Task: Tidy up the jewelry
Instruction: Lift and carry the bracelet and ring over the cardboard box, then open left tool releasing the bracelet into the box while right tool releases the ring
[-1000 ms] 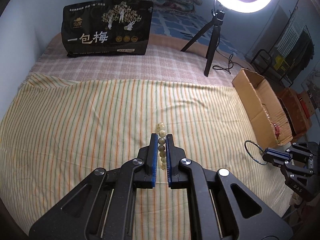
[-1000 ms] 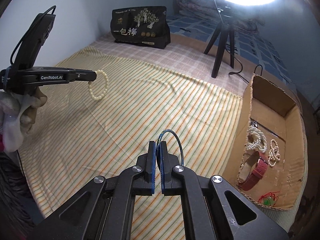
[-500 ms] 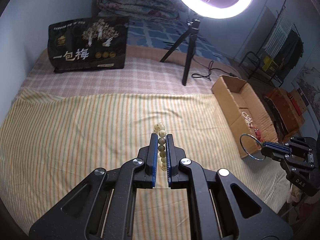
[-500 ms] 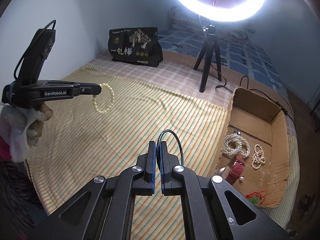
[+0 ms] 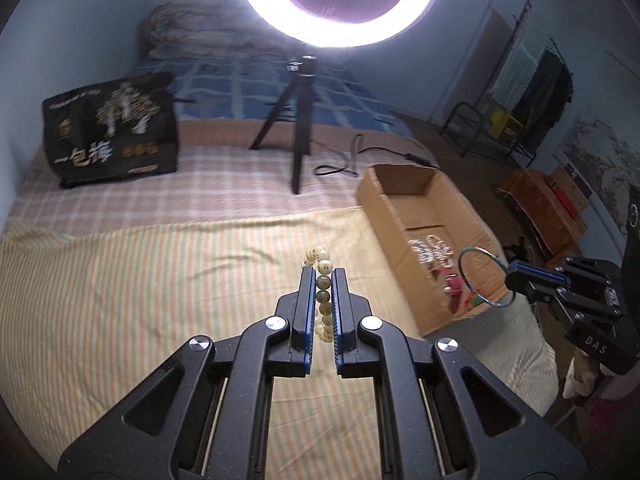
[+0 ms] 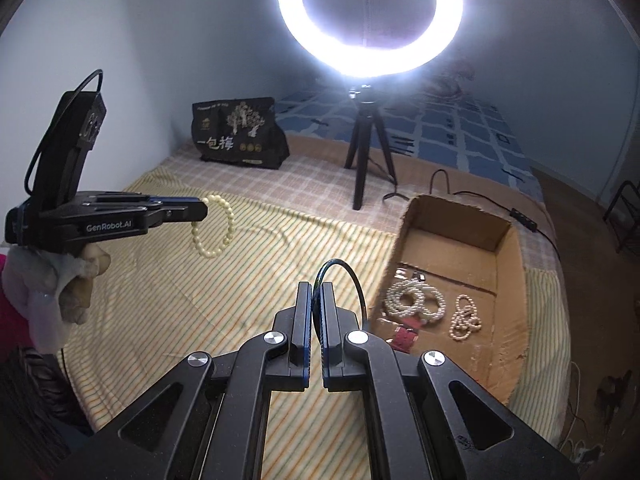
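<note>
Right wrist view alone shows pearl strands (image 6: 414,300) inside box (image 6: 508,276).

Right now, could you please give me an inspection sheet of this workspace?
Surface: striped cloth over a checked bedcover.
Job's things: cardboard box on the cloth's right edge, holding pearl strands and a red strap.
Clutter: black printed bag at the far side.
Grippers: left tongs shut on a beaded bracelet, held above the cloth; right tongs shut on a thin bangle beside the box.
Cables: black lead from the ring light tripod.
Surroundings: ring light, clothes rack.
</note>
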Demonstrator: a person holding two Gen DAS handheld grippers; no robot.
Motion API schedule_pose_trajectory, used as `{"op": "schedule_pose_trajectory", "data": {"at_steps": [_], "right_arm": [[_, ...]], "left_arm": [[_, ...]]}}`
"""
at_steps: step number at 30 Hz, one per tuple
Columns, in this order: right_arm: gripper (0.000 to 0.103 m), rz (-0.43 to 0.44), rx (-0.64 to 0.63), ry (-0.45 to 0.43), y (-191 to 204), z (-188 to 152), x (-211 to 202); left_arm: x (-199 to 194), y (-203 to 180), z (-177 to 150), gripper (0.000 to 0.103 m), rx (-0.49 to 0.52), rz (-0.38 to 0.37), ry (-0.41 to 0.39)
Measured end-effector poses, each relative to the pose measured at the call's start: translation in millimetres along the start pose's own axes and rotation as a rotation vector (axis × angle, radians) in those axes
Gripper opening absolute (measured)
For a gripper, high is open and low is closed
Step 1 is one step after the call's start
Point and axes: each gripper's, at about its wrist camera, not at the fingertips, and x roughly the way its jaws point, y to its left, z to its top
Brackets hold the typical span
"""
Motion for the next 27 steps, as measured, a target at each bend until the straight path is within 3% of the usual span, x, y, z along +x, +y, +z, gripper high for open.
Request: {"op": "schedule_pose_trajectory", "data": {"at_steps": [13,27], "right_arm": [[0.002,-0.068,0.095,-0.031,-60,-2,-15],[0.002,-0.09,0.151,-0.029,-113,-7,-2]], "left_arm": [[31,-61,28,0.005,0.06,-0.082,-0.013],[99,-107,66,0.005,0.126,-0.089,-0.008]]}}
